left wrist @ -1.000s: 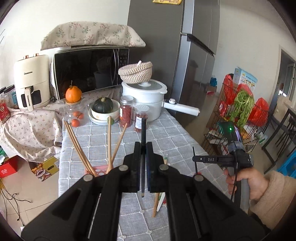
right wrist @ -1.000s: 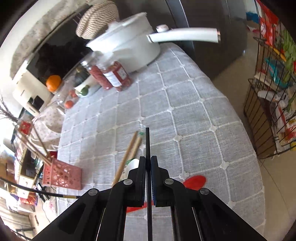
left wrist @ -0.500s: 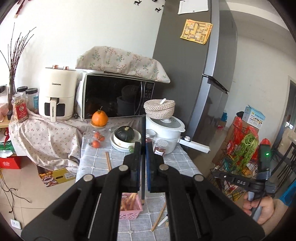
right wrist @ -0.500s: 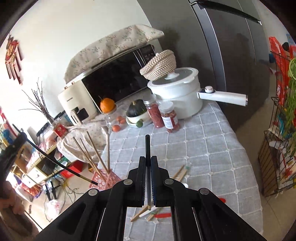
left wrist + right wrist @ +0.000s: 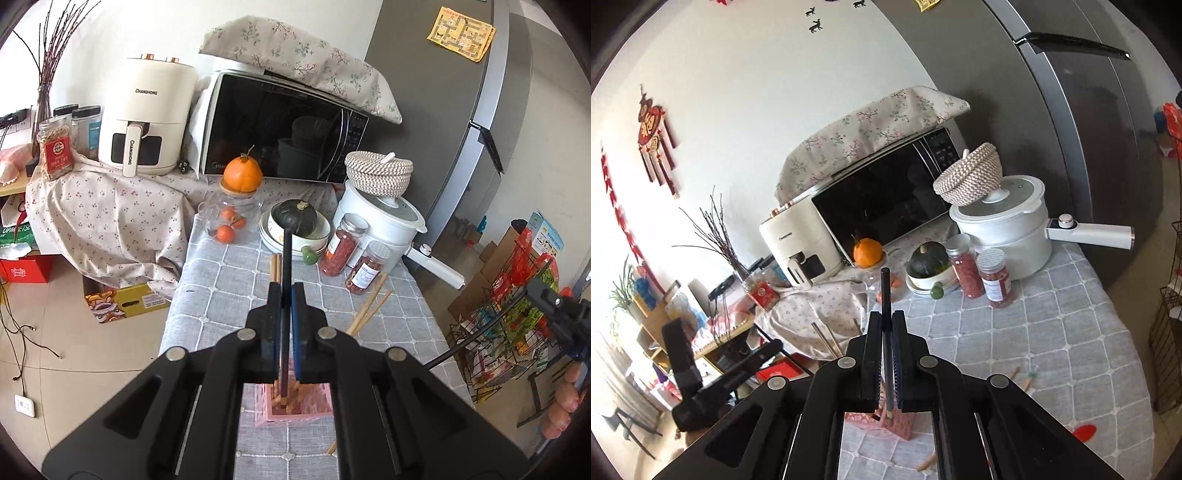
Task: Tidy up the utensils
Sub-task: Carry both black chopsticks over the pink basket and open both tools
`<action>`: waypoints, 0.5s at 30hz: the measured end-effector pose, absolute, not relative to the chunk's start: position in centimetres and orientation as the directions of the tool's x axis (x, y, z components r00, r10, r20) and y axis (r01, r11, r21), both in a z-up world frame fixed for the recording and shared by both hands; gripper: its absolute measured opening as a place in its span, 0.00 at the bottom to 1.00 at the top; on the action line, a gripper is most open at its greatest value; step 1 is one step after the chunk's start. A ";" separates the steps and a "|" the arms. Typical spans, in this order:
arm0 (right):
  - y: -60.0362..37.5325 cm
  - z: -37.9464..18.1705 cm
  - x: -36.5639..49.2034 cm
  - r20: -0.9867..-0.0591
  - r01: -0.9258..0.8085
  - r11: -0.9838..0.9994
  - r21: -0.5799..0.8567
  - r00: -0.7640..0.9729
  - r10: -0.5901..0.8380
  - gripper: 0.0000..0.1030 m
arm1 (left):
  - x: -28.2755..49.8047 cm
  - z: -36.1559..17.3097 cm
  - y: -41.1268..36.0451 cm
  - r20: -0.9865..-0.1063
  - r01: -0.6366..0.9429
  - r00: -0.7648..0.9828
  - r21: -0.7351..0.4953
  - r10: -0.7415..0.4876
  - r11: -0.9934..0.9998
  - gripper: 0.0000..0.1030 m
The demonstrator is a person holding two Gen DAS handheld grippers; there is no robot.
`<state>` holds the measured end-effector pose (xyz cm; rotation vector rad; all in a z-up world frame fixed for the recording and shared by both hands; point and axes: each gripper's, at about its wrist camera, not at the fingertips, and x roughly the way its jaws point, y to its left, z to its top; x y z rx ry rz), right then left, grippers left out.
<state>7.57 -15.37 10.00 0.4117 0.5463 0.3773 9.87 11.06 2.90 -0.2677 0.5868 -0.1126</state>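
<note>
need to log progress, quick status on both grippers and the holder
Left gripper shut on a black chopstick. Right gripper shut on another black chopstick. Pink holder below, wooden chopsticks inside. Nothing blocking.

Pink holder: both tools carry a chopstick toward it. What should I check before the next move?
1. Left tool shut on the left chopstick: ok.
2. Right tool shut on the right chopstick: ok.
3. Left chopstick's lower end above the pink holder opening: ok, as the left wrist view shows it.
4. Right chopstick's lower end inside the rim: cannot tell; it shows at the holder's edge.
5. Holder upright, with wooden chopsticks inside: ok.
6. Table free of stray utensils: not ok; loose chopsticks lie on it.
</note>
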 end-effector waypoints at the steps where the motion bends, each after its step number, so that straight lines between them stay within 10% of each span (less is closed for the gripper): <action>1: -15.0 10.0 7.7 -0.412 -0.240 0.847 0.474 0.790 0.454 0.05 | 10.2 2.6 11.1 -0.536 0.030 0.825 -0.278 -0.180 0.960 0.06; 9: -12.1 8.3 9.7 -0.414 -0.268 0.833 0.484 0.769 0.487 0.05 | 11.6 0.7 10.8 -0.543 0.060 0.813 -0.278 -0.208 0.959 0.08; 15: -10.4 5.3 12.0 -0.483 -0.243 0.840 0.485 0.727 0.488 0.05 | 10.9 1.2 10.2 -0.548 0.063 0.818 -0.214 -0.173 0.975 0.49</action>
